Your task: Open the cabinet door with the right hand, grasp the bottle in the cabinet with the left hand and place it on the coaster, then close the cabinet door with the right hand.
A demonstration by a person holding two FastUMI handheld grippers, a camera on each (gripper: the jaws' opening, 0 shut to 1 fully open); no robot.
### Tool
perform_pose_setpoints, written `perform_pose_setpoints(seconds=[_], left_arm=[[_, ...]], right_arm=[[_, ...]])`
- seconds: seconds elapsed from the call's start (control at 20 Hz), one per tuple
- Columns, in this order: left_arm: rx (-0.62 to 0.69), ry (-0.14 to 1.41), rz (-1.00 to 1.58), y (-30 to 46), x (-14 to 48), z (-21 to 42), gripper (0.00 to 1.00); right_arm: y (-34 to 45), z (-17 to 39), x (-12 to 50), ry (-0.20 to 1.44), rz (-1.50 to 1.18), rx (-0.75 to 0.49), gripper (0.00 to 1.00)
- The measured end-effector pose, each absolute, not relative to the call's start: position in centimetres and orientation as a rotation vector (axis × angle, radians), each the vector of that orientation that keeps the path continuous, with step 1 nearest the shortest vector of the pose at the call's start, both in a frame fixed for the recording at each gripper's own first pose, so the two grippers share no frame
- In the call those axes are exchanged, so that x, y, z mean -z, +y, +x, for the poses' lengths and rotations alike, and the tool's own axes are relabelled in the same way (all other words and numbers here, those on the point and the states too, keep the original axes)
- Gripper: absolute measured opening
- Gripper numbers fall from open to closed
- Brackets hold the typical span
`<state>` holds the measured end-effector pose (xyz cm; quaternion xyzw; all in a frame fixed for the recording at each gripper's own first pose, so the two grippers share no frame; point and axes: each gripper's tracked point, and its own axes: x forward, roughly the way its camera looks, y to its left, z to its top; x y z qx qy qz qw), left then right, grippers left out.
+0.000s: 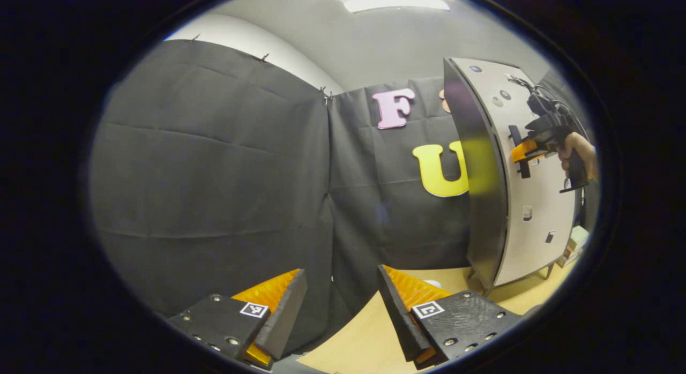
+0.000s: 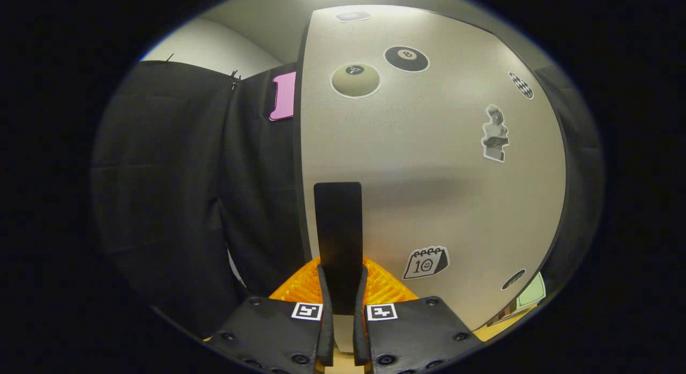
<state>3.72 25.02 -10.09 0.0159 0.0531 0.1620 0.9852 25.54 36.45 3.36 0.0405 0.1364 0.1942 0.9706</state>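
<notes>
The cabinet stands at the right of the left gripper view, its pale stickered door facing right. A dark upright handle sits on that door, and my right gripper, held by a hand, is closed on it. In the right gripper view the door is close up and my right gripper is shut on the black handle, both fingers pressing its sides. My left gripper hangs open over the tan table, nothing between its fingers. The door hides the cabinet's inside.
A black cloth wall runs behind the table and beside the cabinet. The cabinet stands on thin legs. A small white object lies on the table past my left fingers. Coloured items lie at the door's lower right.
</notes>
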Motion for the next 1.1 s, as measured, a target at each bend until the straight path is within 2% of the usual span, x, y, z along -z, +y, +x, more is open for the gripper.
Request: perform_pose_setpoints(seconds=[0.1,0.15,0.25,0.3,0.6,0.65,0.9,0.95,1.1], left_arm=[[-0.31,0.104,0.031,23.6,9.5,3.6,0.82],[-0.3,0.099,0.03,22.8,9.4,3.6,0.82],[-0.275,0.09,0.029,20.8,8.7,3.6,0.79],[-0.262,0.087,0.031,19.8,8.5,3.8,0.82],[-0.187,0.067,0.05,13.9,6.7,4.2,0.82],[-0.179,0.067,0.047,13.1,6.4,4.1,0.79],[-0.147,0.055,0.048,9.9,5.0,3.9,0.79],[-0.141,0.054,0.049,9.3,4.8,3.8,0.82],[-0.119,0.047,0.053,7.0,3.9,4.0,0.79]], right_arm=[[36.2,24.8,-3.5,0.281,0.087,-0.424,0.16],[36.0,24.3,-3.6,0.284,0.091,-0.443,0.14],[35.6,23.7,-3.7,0.294,0.1,-0.479,0.18],[35.3,23.4,-3.8,0.295,0.102,-0.495,0.16],[33.5,22.2,-3.7,0.303,0.094,-0.567,0.16],[33.2,22.1,-3.7,0.303,0.094,-0.577,0.16],[32.1,21.4,-3.8,0.309,0.099,-0.629,0.16],[31.9,21.3,-3.8,0.308,0.098,-0.639,0.16],[31.4,21.0,-3.9,0.309,0.102,-0.666,0.16]])
